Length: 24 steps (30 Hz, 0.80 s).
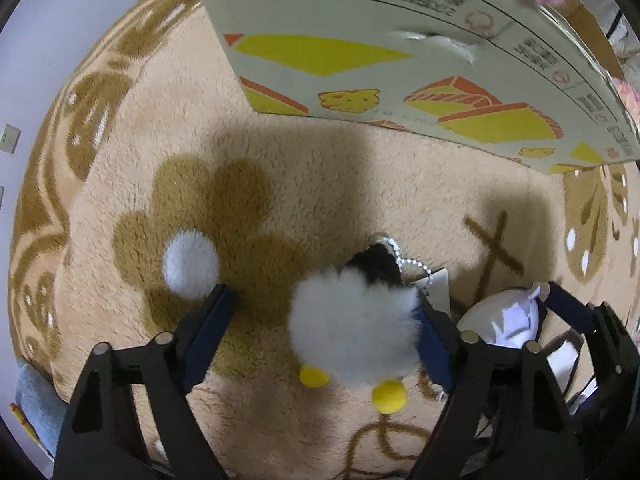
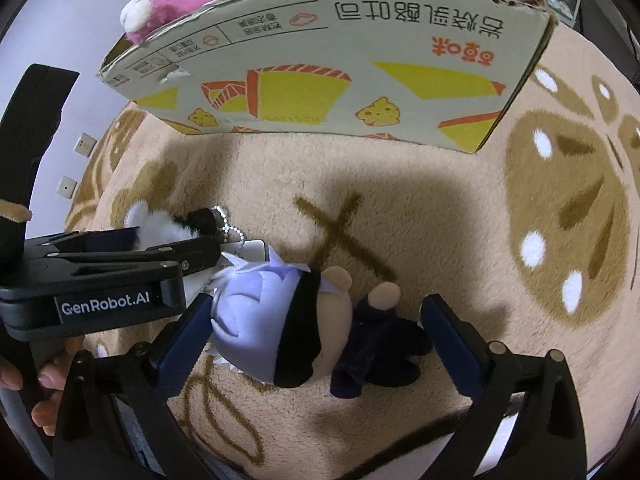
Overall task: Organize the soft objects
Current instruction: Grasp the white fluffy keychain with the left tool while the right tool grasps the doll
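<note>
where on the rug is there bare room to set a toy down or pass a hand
Free: the rug strip between the printed cardboard box and the brown cross mark, and the rug right of the right gripper. Crowded: beside the left gripper, the fluffy white yellow-footed plush and the lilac-haired dark-clothed doll lie close together.

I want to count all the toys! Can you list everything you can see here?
fluffy toy: one, white with black top and yellow feet, on the rug between the left tongs' fingers
doll: one, pale purple hair, black blindfold, dark clothes, lying on the rug between the right tongs' fingers
pink plush: one, pink and white, in the box
cardboard box: one, white with yellow and orange pictures, standing on the rug
rug: one, beige with brown flowers, under everything
left tongs: one, black and blue, around the fluffy toy
right tongs: one, black and blue, open
hand: one, holding the left tongs
</note>
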{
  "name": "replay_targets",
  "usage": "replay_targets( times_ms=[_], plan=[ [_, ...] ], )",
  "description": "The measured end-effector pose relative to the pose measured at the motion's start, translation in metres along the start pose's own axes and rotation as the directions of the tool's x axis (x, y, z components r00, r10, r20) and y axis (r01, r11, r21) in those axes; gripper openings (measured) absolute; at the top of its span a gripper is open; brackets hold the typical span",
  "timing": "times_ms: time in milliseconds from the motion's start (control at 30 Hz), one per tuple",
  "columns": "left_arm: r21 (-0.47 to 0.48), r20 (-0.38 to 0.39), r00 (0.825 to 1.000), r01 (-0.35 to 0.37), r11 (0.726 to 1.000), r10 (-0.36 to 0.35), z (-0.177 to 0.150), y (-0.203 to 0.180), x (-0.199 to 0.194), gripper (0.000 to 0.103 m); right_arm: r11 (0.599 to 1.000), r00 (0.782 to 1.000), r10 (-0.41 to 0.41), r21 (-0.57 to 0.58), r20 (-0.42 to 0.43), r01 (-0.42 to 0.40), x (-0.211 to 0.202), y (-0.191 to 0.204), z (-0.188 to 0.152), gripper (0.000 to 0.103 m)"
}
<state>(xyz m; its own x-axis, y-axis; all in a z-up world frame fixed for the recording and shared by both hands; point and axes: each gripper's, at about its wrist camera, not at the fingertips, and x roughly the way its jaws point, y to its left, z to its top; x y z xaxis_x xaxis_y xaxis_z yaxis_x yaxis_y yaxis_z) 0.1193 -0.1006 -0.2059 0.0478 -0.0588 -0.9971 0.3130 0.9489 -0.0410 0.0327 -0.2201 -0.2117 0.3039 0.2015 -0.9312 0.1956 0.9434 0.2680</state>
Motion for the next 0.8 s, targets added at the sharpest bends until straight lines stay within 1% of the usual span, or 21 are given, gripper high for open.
replay_targets(
  times_ms=[100,133,167,200,267,300,333,400,500,667,800],
  plan=[
    [0.012,0.001,1.0,-0.013,1.0,0.013,-0.001,-0.002,0.001,0.067,1.0,1.0,0.022,-0.007,0.019,-0.022,-0.005,0.001,0.001,0.089],
    [0.012,0.0,1.0,-0.02,1.0,0.02,-0.002,-0.002,0.001,0.065,1.0,1.0,0.018,-0.013,0.024,-0.018,-0.007,0.003,0.001,0.089],
    [0.013,-0.001,1.0,-0.025,1.0,0.025,-0.002,-0.003,0.002,0.06,1.0,1.0,0.017,-0.016,0.023,-0.017,-0.007,0.003,0.0,0.089],
    [0.01,-0.001,1.0,-0.024,1.0,0.024,-0.003,-0.002,0.002,0.055,1.0,1.0,0.018,-0.018,0.026,-0.017,-0.007,0.003,0.0,0.087],
    [0.003,0.004,1.0,-0.017,1.0,0.017,-0.004,0.002,0.001,0.05,1.0,0.999,0.023,-0.015,0.032,-0.022,-0.009,0.003,0.0,0.086],
    [-0.001,0.008,1.0,-0.004,1.0,0.004,-0.004,0.004,0.0,0.047,1.0,0.999,0.026,-0.01,0.035,-0.026,-0.011,0.0,0.0,0.085],
    [-0.007,0.011,1.0,0.004,1.0,-0.004,-0.01,0.009,-0.004,0.044,1.0,0.999,0.03,-0.003,0.039,-0.03,-0.012,-0.001,0.0,0.084],
    [-0.019,0.02,0.999,0.026,0.999,-0.025,-0.01,0.014,-0.007,0.035,1.0,0.998,0.03,0.007,0.052,-0.03,-0.016,-0.006,0.001,0.082],
    [-0.02,0.047,0.997,0.056,0.998,-0.055,-0.012,0.012,-0.015,0.033,0.999,0.997,0.024,0.034,0.07,-0.026,-0.019,-0.012,0.002,0.082],
    [0.006,0.088,0.996,0.032,0.999,-0.032,-0.022,0.01,-0.026,0.032,0.994,0.991,0.026,0.099,0.133,-0.04,-0.033,-0.028,0.003,0.082],
    [0.001,0.131,0.991,0.009,1.0,-0.009,-0.027,0.011,-0.036,0.031,0.989,0.975,0.032,0.134,0.219,-0.063,-0.052,-0.04,0.003,0.082]
  ],
)
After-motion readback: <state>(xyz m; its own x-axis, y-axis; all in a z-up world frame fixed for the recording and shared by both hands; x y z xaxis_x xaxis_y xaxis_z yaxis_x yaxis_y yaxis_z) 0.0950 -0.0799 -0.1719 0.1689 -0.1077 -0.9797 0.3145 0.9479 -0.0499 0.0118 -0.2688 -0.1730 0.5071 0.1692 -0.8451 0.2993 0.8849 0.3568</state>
